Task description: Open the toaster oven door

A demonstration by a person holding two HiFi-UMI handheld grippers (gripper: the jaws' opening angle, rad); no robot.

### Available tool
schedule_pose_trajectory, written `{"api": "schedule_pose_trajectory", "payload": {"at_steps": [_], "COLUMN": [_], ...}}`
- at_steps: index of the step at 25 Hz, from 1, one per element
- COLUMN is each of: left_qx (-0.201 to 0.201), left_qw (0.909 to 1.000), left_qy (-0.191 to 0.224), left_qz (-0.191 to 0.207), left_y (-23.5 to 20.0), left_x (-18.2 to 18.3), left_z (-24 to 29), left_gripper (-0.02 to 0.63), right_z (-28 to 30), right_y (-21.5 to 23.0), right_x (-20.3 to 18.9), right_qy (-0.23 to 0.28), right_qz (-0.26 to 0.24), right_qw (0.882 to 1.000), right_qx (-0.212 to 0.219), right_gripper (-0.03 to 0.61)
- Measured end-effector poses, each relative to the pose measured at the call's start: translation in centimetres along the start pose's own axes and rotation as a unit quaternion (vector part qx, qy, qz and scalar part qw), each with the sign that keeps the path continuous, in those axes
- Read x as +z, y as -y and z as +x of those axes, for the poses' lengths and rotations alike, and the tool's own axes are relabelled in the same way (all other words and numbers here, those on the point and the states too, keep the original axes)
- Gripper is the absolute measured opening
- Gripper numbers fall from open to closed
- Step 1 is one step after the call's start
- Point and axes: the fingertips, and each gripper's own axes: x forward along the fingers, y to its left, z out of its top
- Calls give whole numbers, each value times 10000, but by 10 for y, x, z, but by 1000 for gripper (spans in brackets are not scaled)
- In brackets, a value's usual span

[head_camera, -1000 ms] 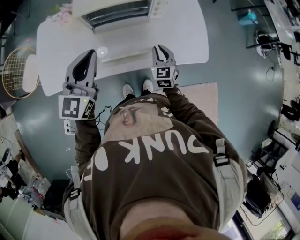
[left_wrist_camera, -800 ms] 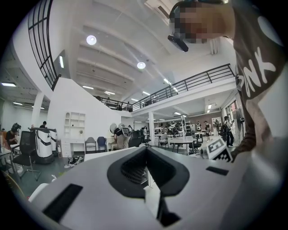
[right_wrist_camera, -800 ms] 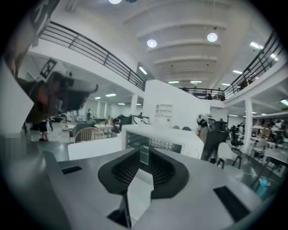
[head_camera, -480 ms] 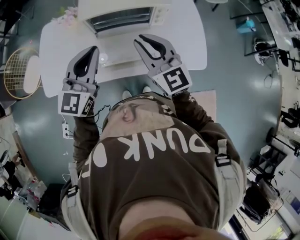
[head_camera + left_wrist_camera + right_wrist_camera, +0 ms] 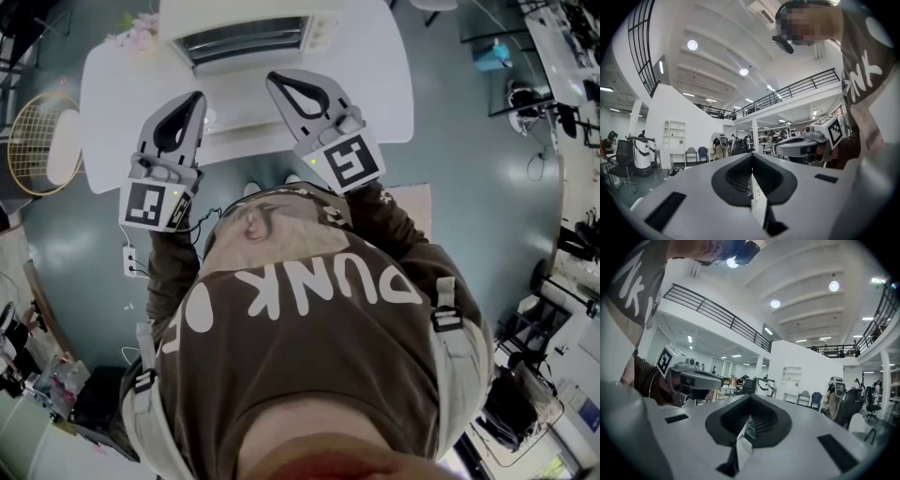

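Since a second ago, the right gripper (image 5: 278,82) has been raised and swung toward the upper centre. There the toaster oven (image 5: 246,36) is set on the white table (image 5: 375,84). Both it and the left gripper (image 5: 190,101) are pressed together, empty, held forward over the table's near edge.

A toaster oven (image 5: 248,33) is sitting at the far edge of the surface (image 5: 380,84). The left gripper (image 5: 192,101) and right gripper (image 5: 279,84) are hovering side by side before it.

Lab hall: mezzanine railing (image 5: 801,86), cluttered workbenches (image 5: 572,37)
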Motion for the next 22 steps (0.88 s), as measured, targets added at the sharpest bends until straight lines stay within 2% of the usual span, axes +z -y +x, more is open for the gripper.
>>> {"api": "schedule_pose_trajectory", "payload": {"at_steps": [22], "left_qx": [-28], "left_qw": [10000], "left_qy": [9], "left_qz": [35], "left_y": [1], "left_x": [-1], "left_z": [0], "left_gripper": [3], "right_z": [4], "right_y": [1], "right_x": [-13], "right_qy": [-206], "right_qz": [50], "right_qw": [9998], "right_qx": [61], "right_gripper": [8]}}
